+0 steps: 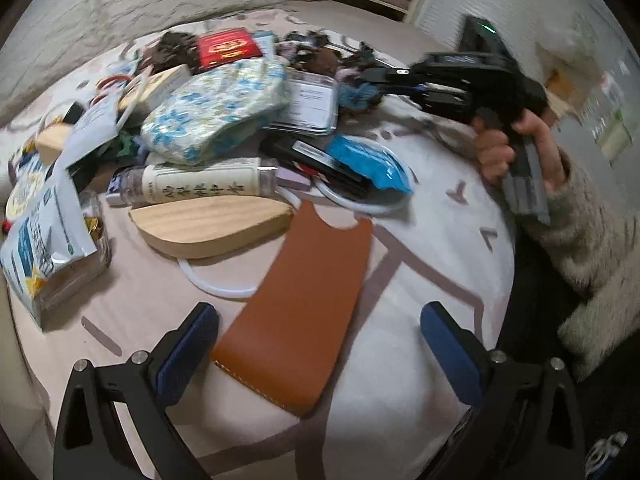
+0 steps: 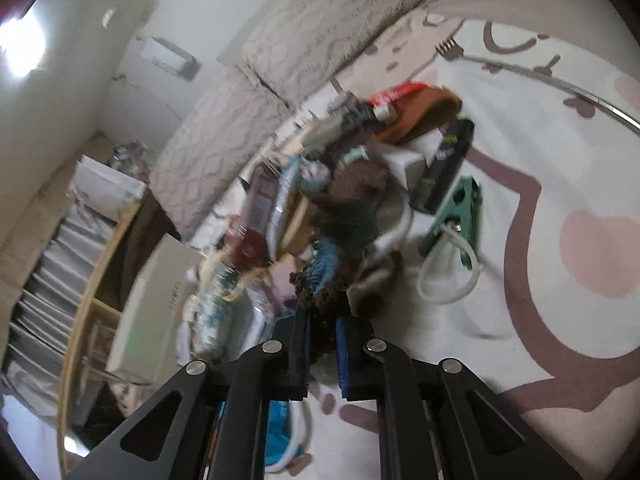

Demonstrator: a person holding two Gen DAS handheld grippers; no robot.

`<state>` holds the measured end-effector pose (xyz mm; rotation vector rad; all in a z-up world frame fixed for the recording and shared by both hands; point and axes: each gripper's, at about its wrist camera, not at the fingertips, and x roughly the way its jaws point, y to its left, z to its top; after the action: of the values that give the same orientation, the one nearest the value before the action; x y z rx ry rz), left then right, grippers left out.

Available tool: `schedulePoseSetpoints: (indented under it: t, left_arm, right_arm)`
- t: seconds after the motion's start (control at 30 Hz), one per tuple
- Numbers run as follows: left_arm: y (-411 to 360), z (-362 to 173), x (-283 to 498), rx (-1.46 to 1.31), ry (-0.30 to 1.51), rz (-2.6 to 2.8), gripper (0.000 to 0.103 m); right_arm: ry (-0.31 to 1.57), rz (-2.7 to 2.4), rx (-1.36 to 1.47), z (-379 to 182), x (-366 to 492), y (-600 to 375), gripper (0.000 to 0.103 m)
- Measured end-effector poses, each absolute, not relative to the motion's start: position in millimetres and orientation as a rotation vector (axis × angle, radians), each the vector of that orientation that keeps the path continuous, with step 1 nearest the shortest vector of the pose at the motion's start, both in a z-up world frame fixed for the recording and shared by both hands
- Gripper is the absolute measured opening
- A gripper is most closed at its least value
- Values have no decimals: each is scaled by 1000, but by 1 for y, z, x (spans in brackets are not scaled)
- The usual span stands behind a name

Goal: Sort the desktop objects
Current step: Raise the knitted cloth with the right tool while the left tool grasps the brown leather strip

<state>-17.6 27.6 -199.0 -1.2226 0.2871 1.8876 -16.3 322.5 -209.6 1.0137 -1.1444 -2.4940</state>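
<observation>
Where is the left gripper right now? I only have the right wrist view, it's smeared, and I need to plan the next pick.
Observer: The left gripper is open, hovering above a brown leather sleeve lying flat on the cloth.
Operator: Anything touching that sleeve?
Observer: Its far left edge overlaps a white ring, which runs under a leaf-shaped wooden board.
Operator: And my right gripper from outside?
Observer: The right gripper reaches in from the right, its tips pinching a fuzzy blue tuft at the pile's far side.
</observation>
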Motion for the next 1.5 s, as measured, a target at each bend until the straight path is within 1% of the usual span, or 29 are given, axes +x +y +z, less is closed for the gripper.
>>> schedulePoseSetpoints:
  t: [0.03,0.07,0.1,0.13,0.2,0.23,0.3,0.43,0.5,0.7,0.9,1.03,1.2,1.4,1.43,1.47,1.5]
  left_arm:
    - [27,-199,-20,-1239,258,1893,100]
    - [26,-199,-23,-1247,239,1899,96]
    - [25,-199,-24,-1251,226,1912,89]
    - [24,-198,-26,-1258,221,1926,87]
    - [24,-198,-26,-1263,222,1943,80]
    - [24,-197,-26,-1261,231,1952,79]
    - [24,-196,-24,-1261,249,1965,72]
    - [28,-196,-19,-1260,297,1970,67]
    - [30,-194,-15,-1254,322,1973,62]
    - [34,-193,-10,-1241,334,1981,57]
    - [38,-193,-8,-1225,367,1972,57]
    - [41,-194,-5,-1220,395,1972,57]
    - [45,-195,1,-1204,436,1970,65]
    - [46,-197,2,-1202,452,1971,65]
    - [47,-197,2,-1201,463,1976,64]
    - [47,-197,2,-1200,470,1979,58]
    - [47,-197,2,-1200,468,1979,54]
  right_arm:
    - [-1154,-2488,987,-206,-15,324,11]
    - [-1158,-2486,963,-203,-13,326,11]
    - [-1154,-2485,932,-198,-11,327,10]
    - [-1148,-2491,915,-194,-9,327,10]
    - [-1143,-2500,872,-187,-5,328,10]
    - [-1152,-2498,857,-184,-3,330,10]
    - [-1184,-2491,822,-181,1,336,10]
    - [-1251,-2479,761,-176,6,349,10]
    - [-1284,-2470,730,-173,10,355,10]
    - [-1343,-2461,624,-160,22,369,10]
    - [-1385,-2466,485,-142,37,387,10]
    - [-1376,-2509,381,-125,51,399,10]
    - [-1364,-2544,303,-109,66,407,10]
    - [-1344,-2551,195,-90,81,413,10]
    - [-1334,-2552,173,-84,85,414,10]
    - [-1324,-2555,157,-80,88,414,10]
    - [-1314,-2561,144,-76,91,414,10]
